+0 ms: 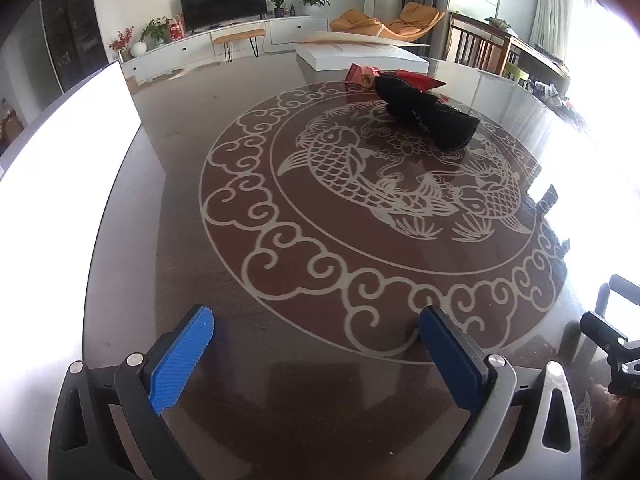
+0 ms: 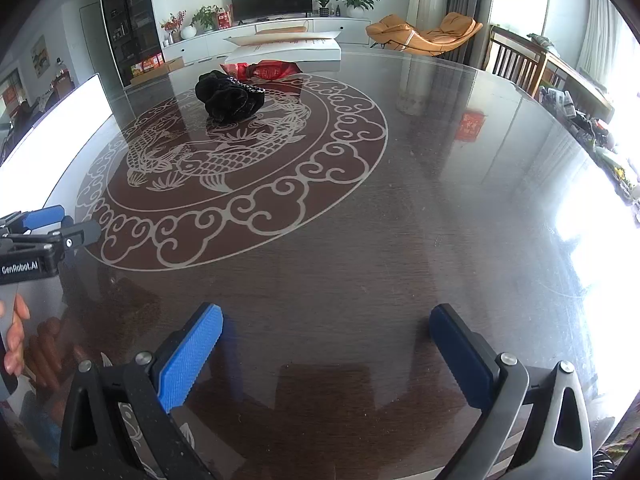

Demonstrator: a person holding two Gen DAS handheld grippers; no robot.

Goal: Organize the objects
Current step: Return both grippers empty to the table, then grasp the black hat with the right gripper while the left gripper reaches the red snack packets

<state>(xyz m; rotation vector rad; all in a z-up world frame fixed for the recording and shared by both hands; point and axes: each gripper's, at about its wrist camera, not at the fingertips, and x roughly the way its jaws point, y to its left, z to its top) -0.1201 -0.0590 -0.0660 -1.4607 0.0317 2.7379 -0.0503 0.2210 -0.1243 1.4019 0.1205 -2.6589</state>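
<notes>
Nearest the lens: left claw (image 1: 316,354) spread wide with nothing between its blue pads, hovering low over the near edge of the glossy tabletop (image 1: 320,400). Right claw (image 2: 326,354) likewise spread and empty, held over bare surface off to the side of the fish medallion (image 2: 224,148). Both apparently kept back and splayed in readiness for a reach, no item being within range. Black bundle of cloth (image 1: 430,114) noted lying on the far side of the medallion, touching a red packet (image 1: 416,79) just behind it; contents of the packet not legible. White flat box (image 1: 360,58) observed beyond these at the far rim, with a white panel (image 1: 68,152) standing at the left edge. Likely destination for the loose items judged to be the box, though unconfirmed. Task judged at its outset.
</notes>
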